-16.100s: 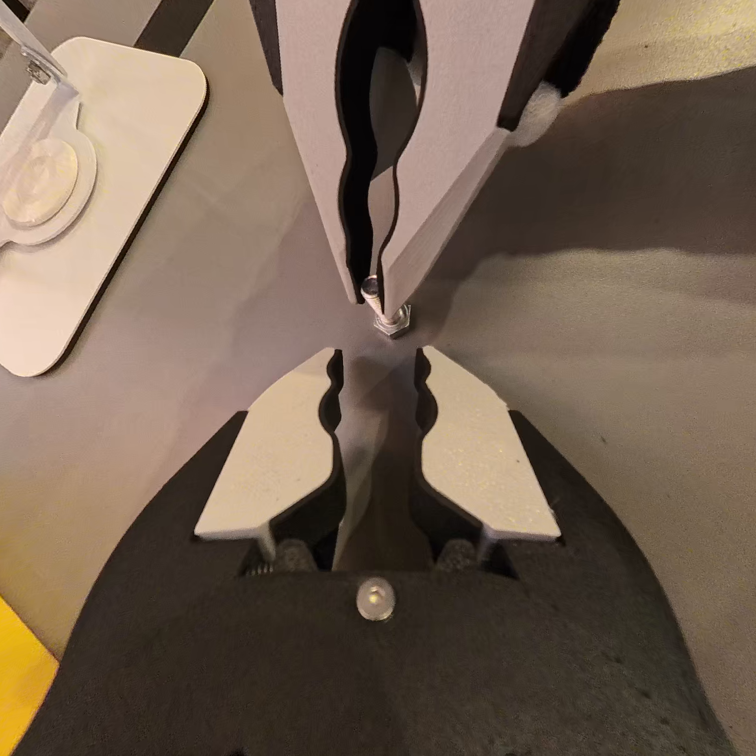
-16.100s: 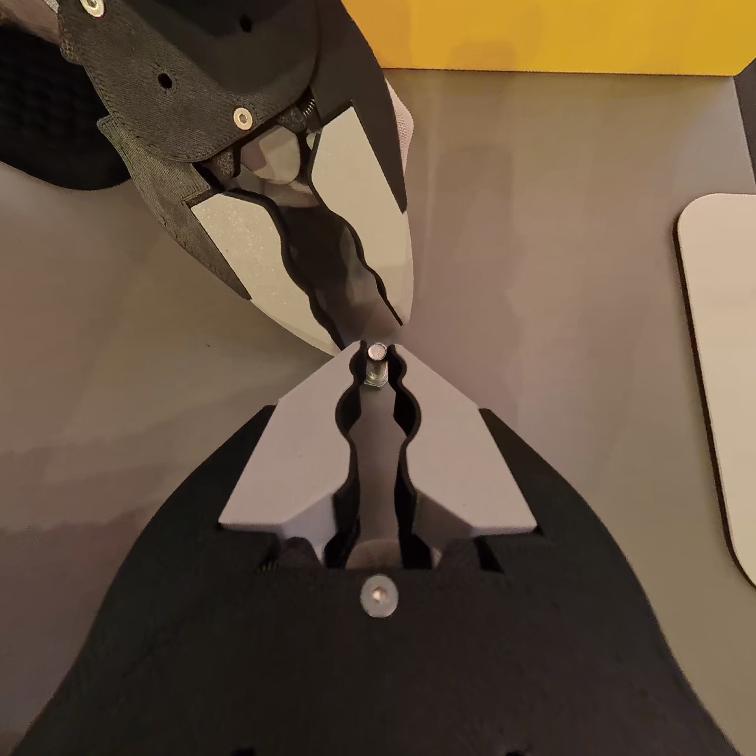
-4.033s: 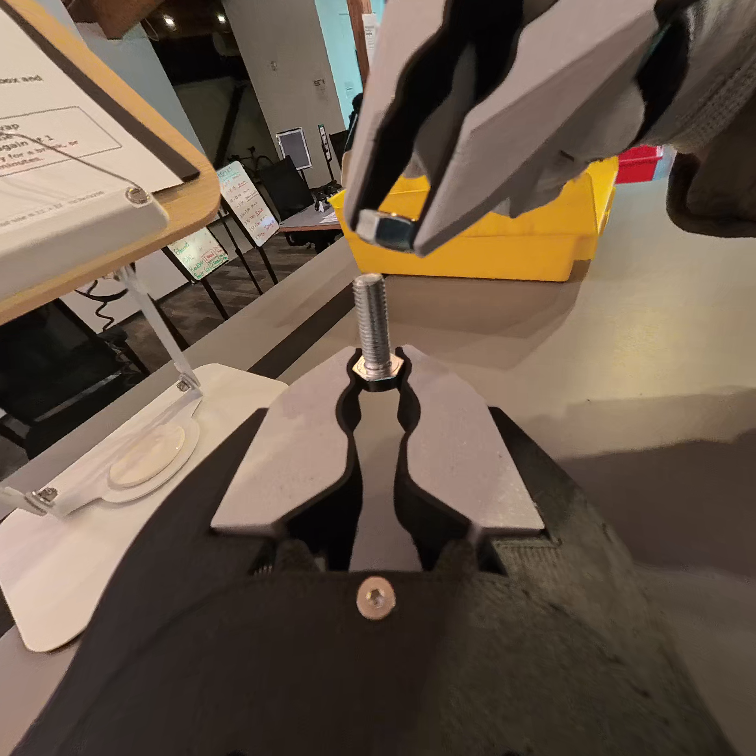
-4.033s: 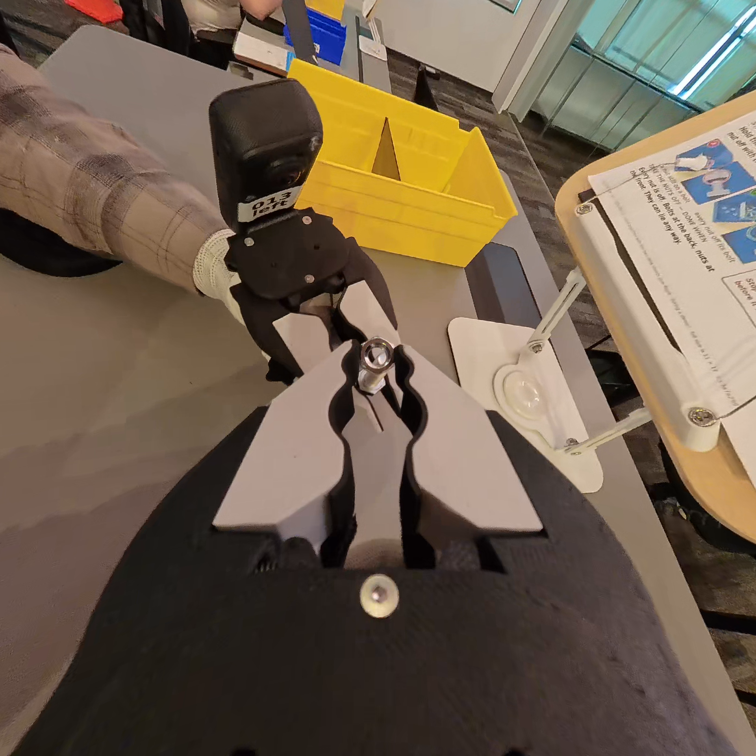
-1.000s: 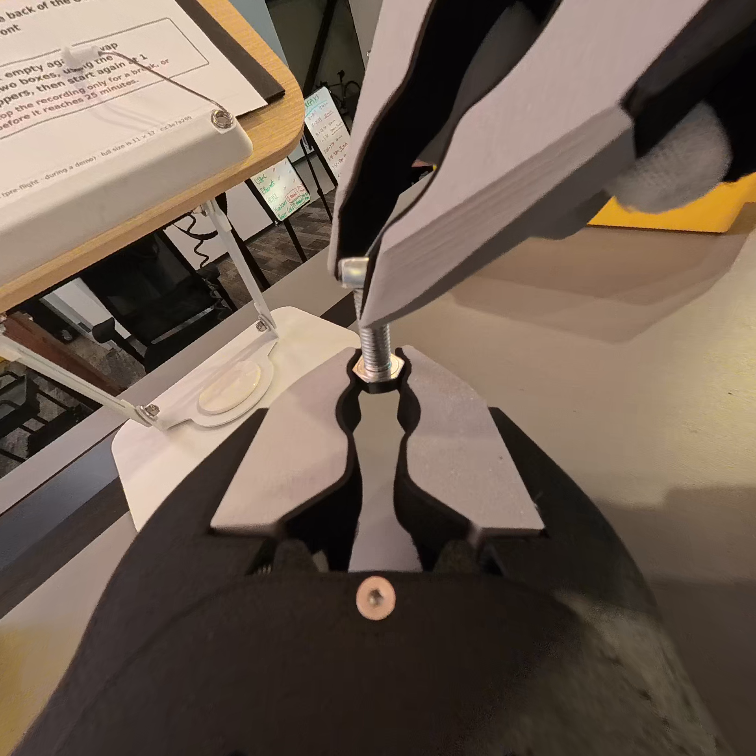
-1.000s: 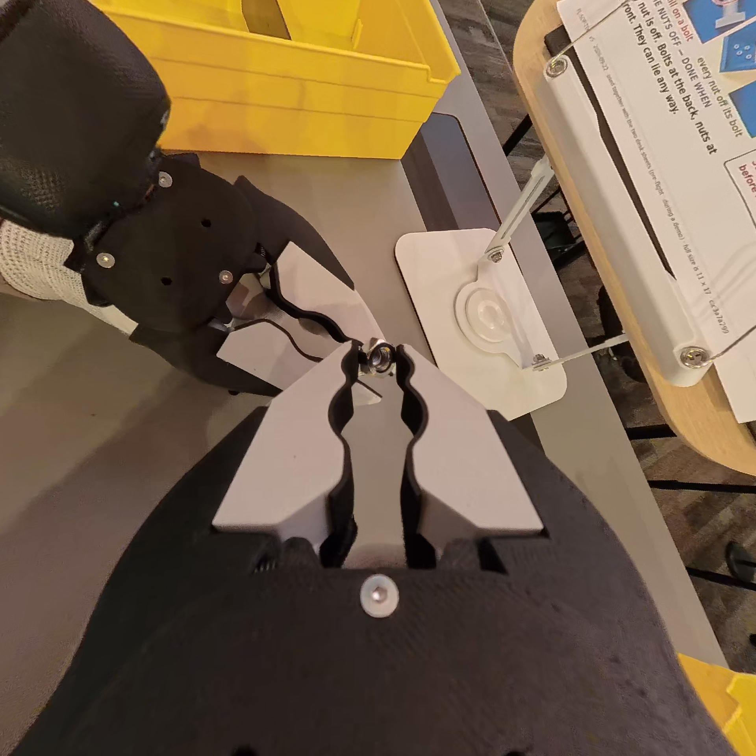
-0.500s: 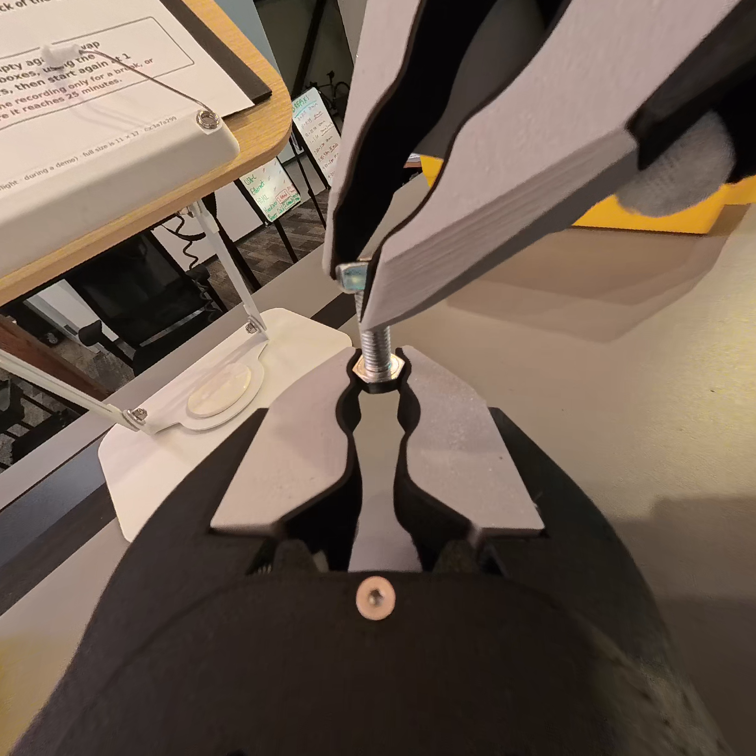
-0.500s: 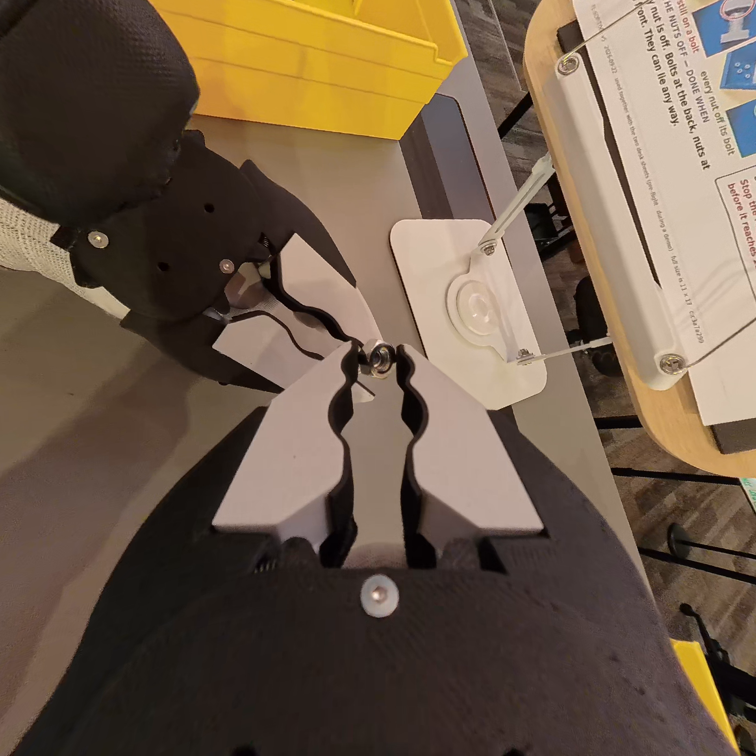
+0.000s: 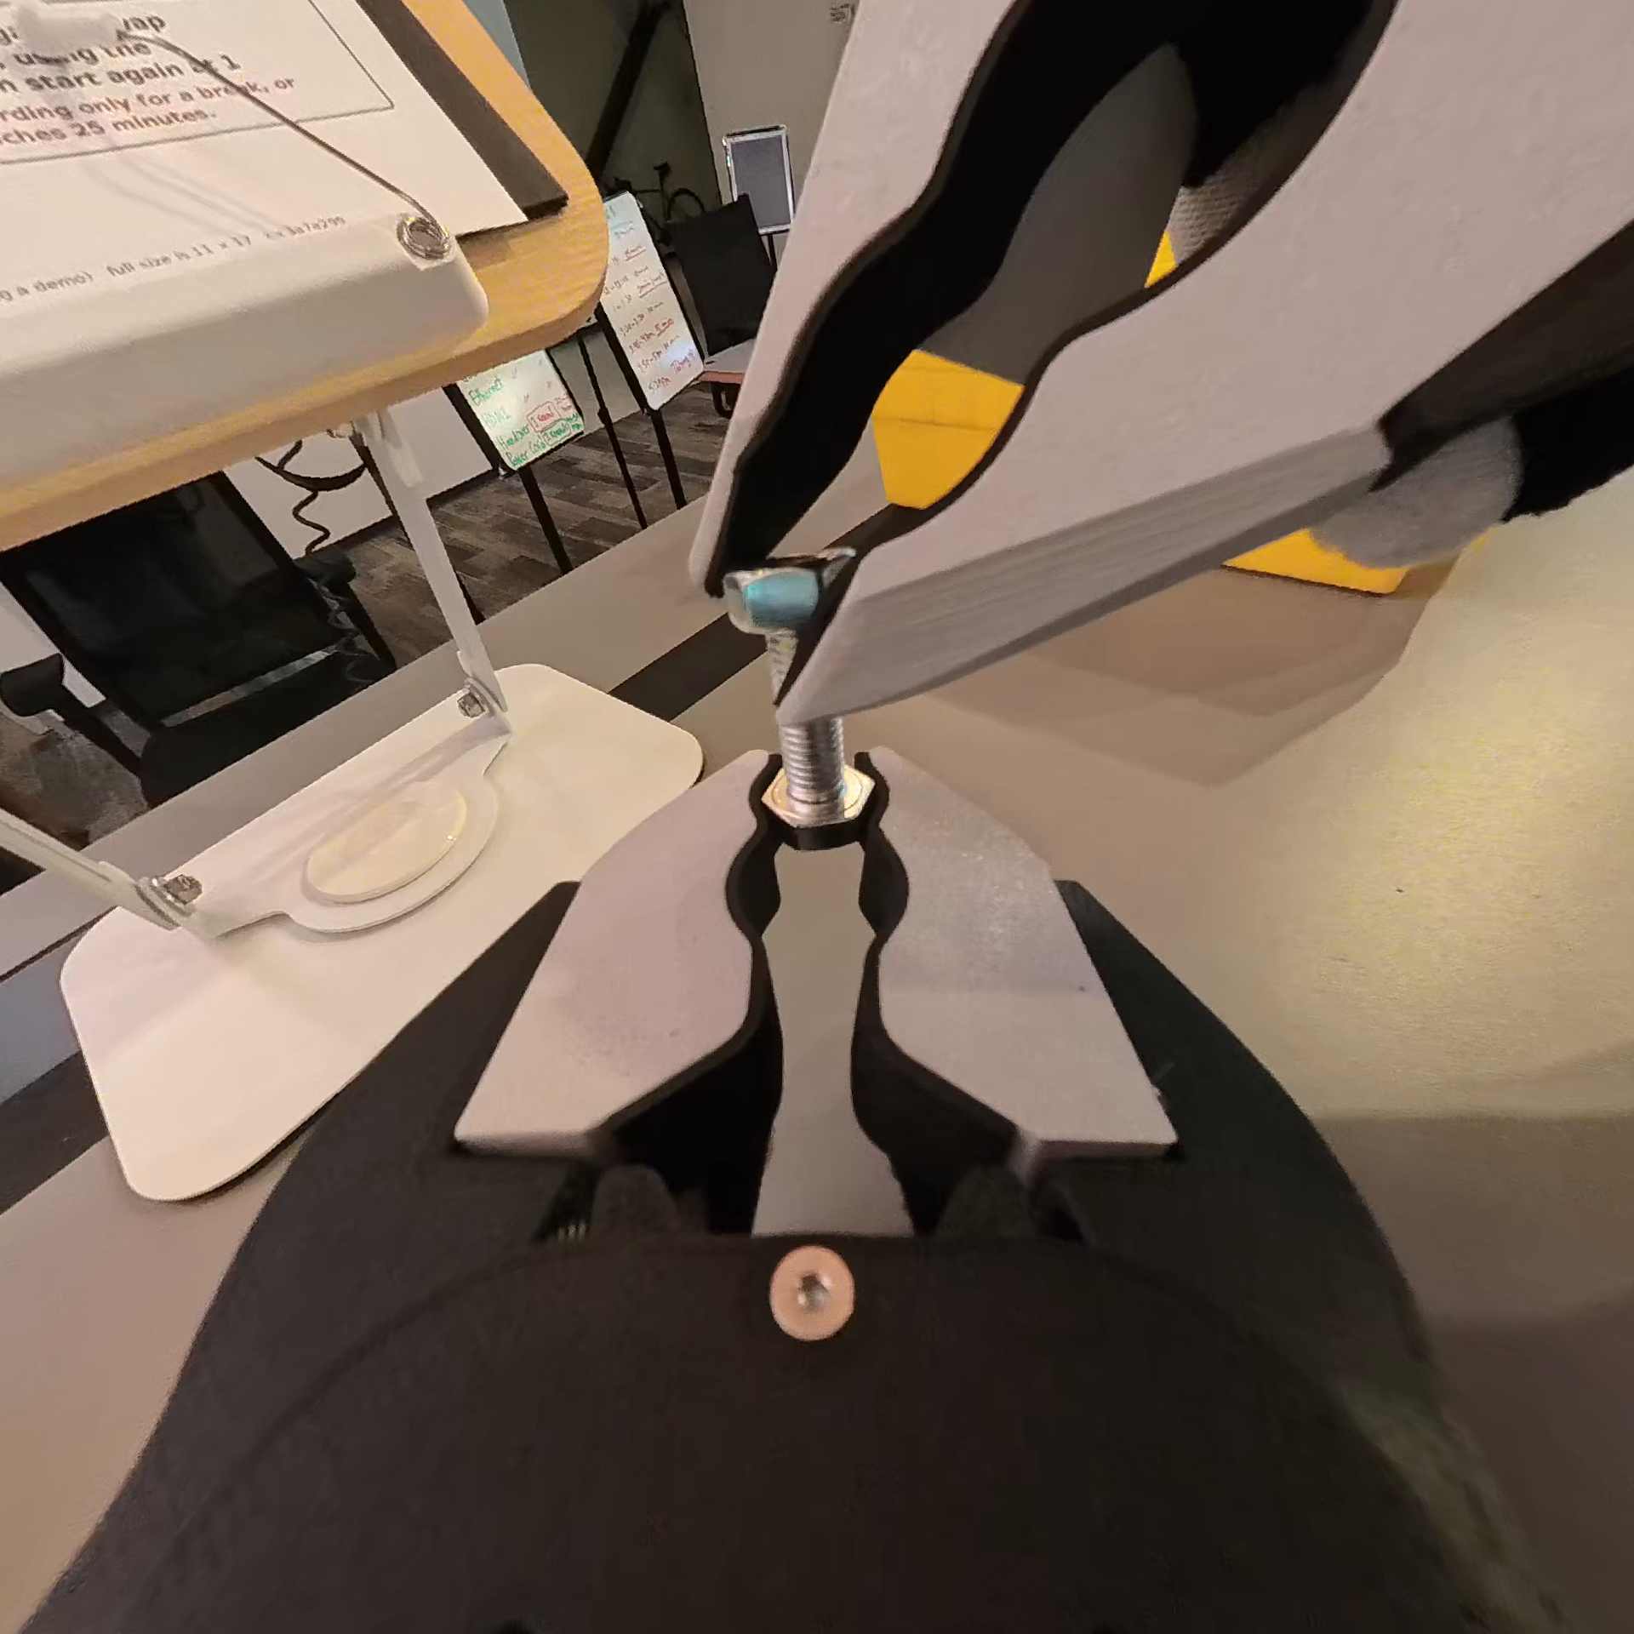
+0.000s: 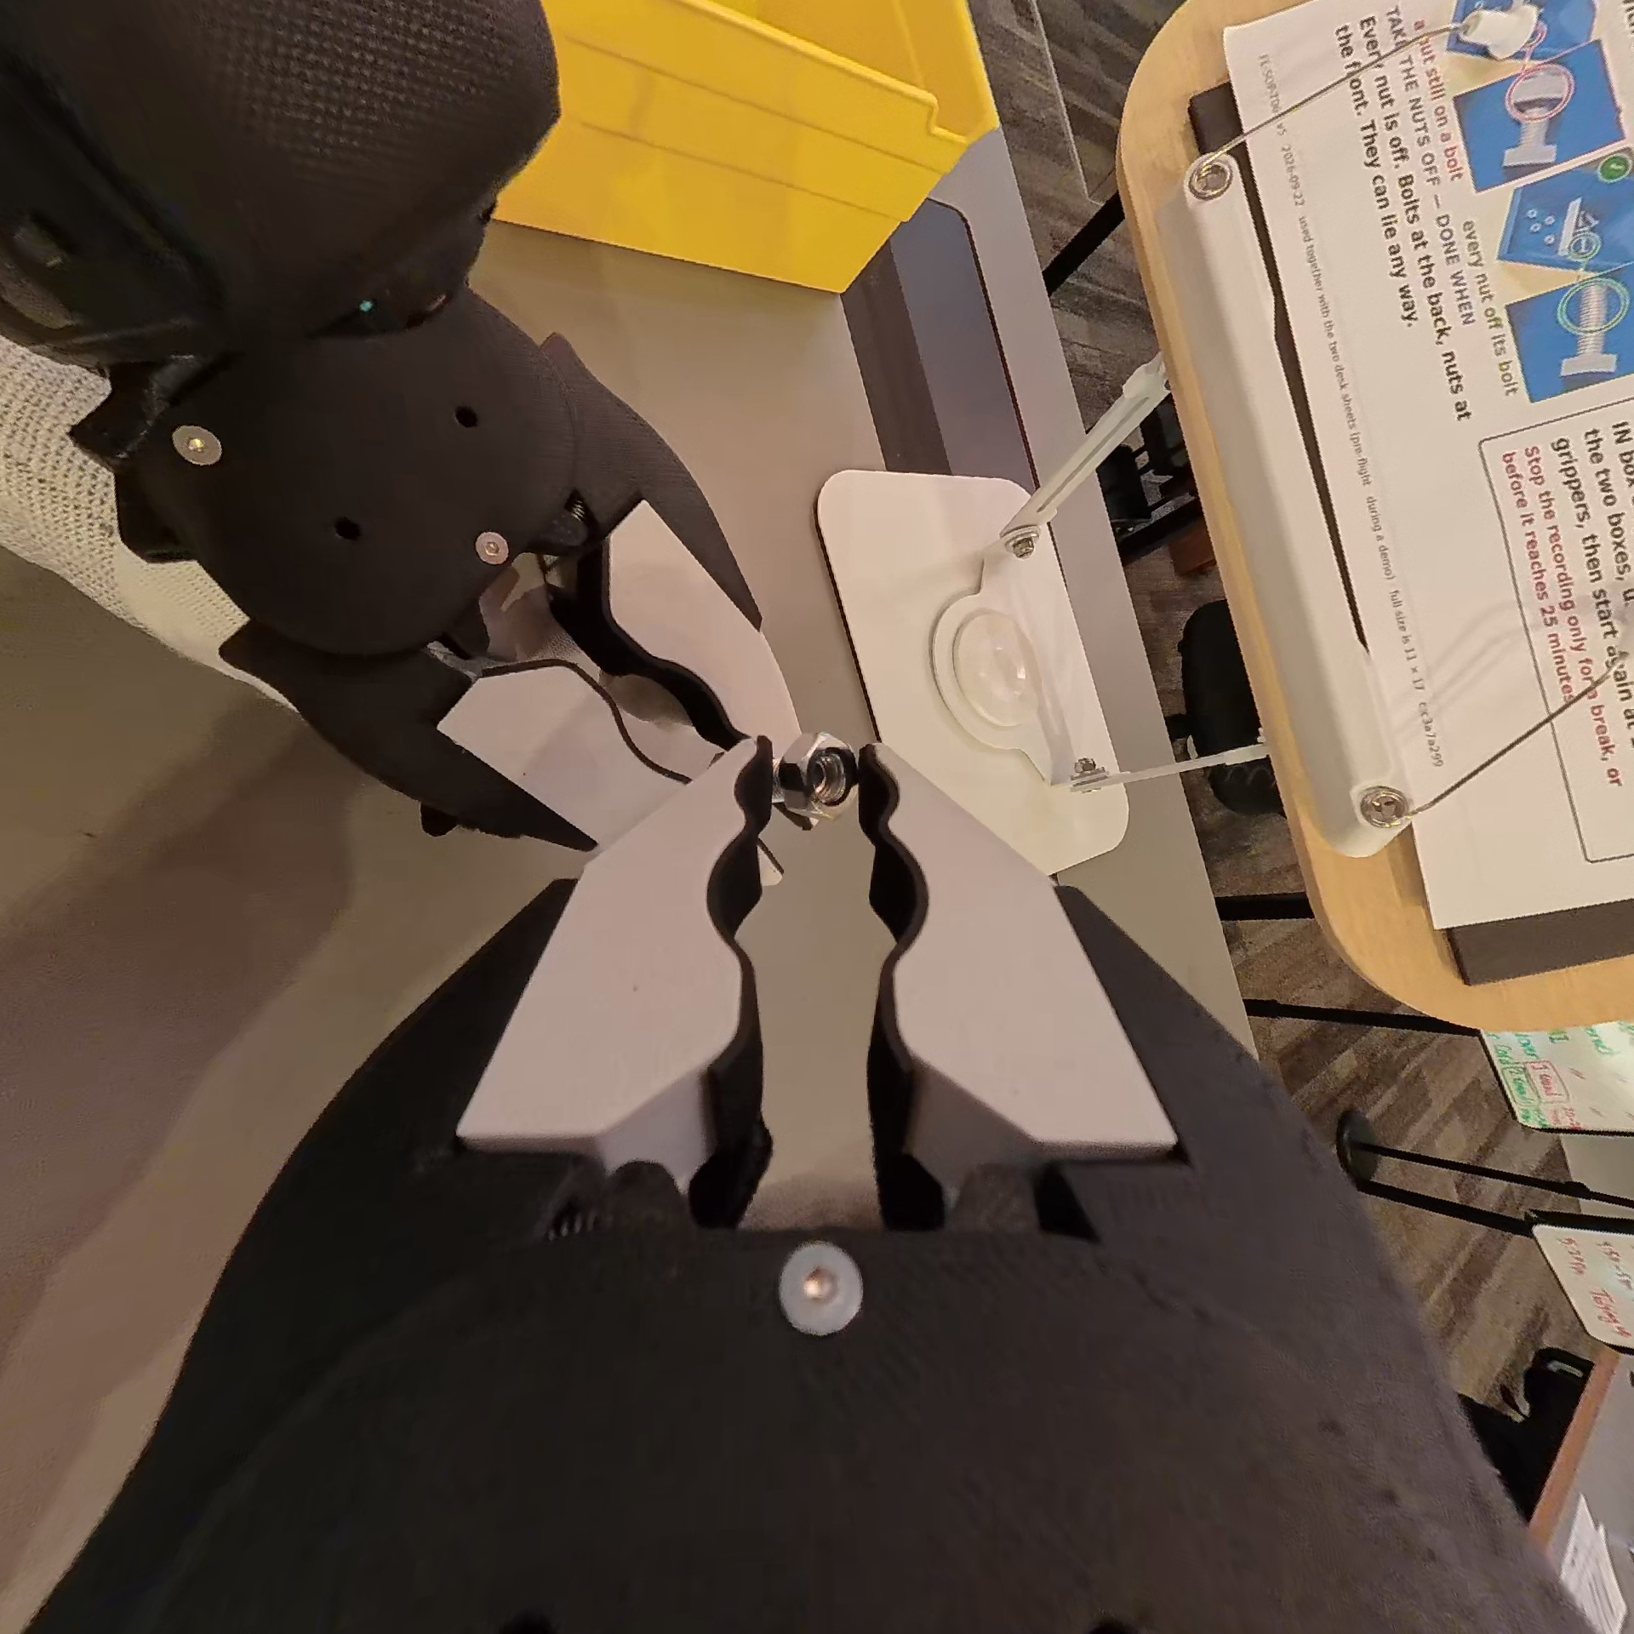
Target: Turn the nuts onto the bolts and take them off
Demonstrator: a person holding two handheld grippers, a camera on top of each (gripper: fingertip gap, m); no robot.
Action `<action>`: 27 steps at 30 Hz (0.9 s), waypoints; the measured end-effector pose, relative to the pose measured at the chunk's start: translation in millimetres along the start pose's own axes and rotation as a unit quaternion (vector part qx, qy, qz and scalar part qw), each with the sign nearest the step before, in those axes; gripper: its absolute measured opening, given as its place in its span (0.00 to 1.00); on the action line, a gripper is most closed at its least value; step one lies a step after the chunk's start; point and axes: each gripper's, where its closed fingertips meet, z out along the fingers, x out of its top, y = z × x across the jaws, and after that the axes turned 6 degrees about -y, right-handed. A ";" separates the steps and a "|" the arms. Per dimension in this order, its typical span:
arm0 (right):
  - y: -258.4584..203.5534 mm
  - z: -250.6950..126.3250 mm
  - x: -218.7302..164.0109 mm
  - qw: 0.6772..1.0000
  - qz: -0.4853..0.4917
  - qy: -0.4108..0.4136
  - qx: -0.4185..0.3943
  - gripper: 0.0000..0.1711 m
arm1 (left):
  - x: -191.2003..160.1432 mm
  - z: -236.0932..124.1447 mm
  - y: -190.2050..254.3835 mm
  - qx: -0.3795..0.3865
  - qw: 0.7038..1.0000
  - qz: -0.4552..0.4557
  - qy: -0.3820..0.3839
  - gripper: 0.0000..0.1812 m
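left wrist view: left tongs (image 9: pixel 818 800) clamp the upright bolt (image 9: pixel 809 760); right tongs (image 9: pixel 778 610) pinch the nut (image 9: pixel 782 597) atop it.

The bolt (image 9: pixel 806 760) is silver steel with a hex head (image 9: pixel 818 800) and a threaded shank, standing upright, head down. Its head sits clamped between the left gripper's (image 9: pixel 818 796) fingers (image 9: pixel 672 920). The nut (image 9: pixel 782 594), a shiny hex nut, sits on the bolt's top end, its threaded hole over the shank tip. It is held above the head between the right gripper's (image 10: pixel 812 782) fingers (image 10: pixel 672 920), with bare thread showing between nut and head.
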 end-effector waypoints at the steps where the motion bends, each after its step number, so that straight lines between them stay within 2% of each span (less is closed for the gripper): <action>1: -0.4 -0.4 0.4 1.000 0.000 0.001 0.001 0.10 | 0.4 -0.2 0.3 -0.001 1.000 -0.001 0.001 0.08; 27: 0.4 -8.0 5.7 1.000 0.013 0.024 0.012 0.09 | 3.6 -2.0 0.7 -0.001 1.000 0.000 0.009 0.08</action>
